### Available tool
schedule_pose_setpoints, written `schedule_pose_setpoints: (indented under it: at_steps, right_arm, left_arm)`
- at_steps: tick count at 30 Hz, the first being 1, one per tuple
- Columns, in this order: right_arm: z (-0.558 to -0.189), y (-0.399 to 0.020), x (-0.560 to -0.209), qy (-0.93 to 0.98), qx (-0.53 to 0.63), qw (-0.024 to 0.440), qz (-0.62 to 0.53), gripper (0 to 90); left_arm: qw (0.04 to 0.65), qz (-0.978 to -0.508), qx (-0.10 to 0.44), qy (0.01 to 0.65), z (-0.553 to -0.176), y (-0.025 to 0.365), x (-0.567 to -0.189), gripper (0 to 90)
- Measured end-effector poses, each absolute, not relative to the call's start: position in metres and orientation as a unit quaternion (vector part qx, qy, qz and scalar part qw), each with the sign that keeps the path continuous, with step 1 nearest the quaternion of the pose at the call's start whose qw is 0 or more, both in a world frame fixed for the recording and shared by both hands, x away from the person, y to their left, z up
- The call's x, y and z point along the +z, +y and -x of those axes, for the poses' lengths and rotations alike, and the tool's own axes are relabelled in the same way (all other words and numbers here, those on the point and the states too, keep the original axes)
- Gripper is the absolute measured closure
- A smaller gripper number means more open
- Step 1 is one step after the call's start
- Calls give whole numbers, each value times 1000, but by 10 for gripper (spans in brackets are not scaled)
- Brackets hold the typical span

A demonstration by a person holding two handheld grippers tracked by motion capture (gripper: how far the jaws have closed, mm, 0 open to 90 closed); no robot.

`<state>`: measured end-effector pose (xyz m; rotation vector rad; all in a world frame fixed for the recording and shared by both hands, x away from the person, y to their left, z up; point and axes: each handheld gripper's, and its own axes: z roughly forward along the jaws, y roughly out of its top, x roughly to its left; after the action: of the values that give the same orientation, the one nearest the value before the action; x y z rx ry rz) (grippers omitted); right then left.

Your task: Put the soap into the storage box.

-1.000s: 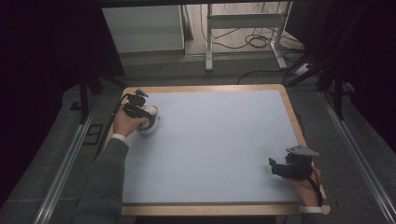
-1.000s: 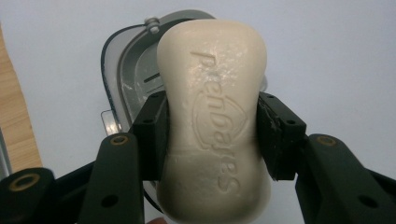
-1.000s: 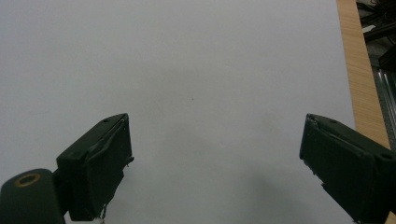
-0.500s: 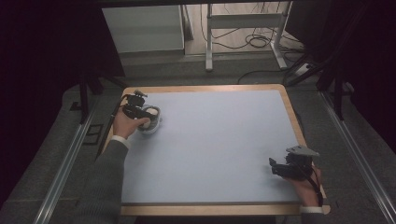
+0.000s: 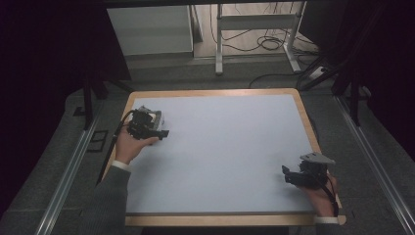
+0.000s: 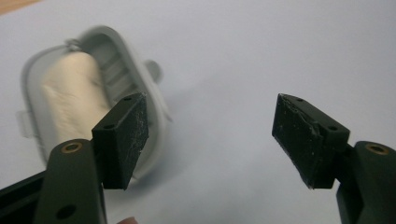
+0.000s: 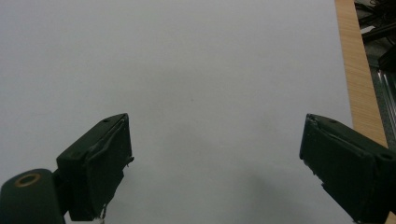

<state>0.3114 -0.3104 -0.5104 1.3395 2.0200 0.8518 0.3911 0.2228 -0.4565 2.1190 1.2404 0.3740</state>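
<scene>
High view
- Container: a small grey oval container (image 5: 155,118) lies on the counter (image 5: 230,156) near its far left corner, mostly hidden behind the left gripper (image 5: 157,132).
- Left gripper: sits just on the near side of the container, no longer around it.
- Right gripper (image 5: 289,175): rests well apart from the container, by the counter's near right edge, with nothing between its jaws.

Left gripper view
- Container (image 6: 88,107): lies flat on the counter with a pale roll inside; it is blurred.
- Left gripper (image 6: 212,135): the jaws have just been opening and now stand wide apart, with bare counter between them; the container lies off to one side, behind one jaw, apparently free of the pads.

Right gripper view
- Right gripper (image 7: 217,156): jaws wide apart over bare counter (image 7: 196,70); the container lies outside this frame.

Progress
- Done: judging by the open jaws beside it, the container is set down and released.
- Left: probably only drawing the left gripper clear of the container.
</scene>
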Motion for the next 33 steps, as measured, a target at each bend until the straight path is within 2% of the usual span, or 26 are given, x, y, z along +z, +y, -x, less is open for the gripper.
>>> schedule_pose_setpoints:
  at_steps: [8, 19, 27, 33]
  right_arm:
    - [-311, -309, -511, 756, 317, 283, -498, 89]
    - [-311, -311, -510, 755, 317, 284, -498, 89]
    - [-311, -310, -510, 757, 317, 283, -497, 89]
    - [-311, -309, -510, 757, 317, 284, -496, 89]
  left_arm:
    - [339, -817, 134, 447, -363, 218, -472, 273]
    - [321, -834, 105, 435, -341, 205, -504, 261]
    - [341, -824, 84, 444, -326, 204, -521, 254]
    - [339, -822, 90, 447, -324, 205, -521, 249]
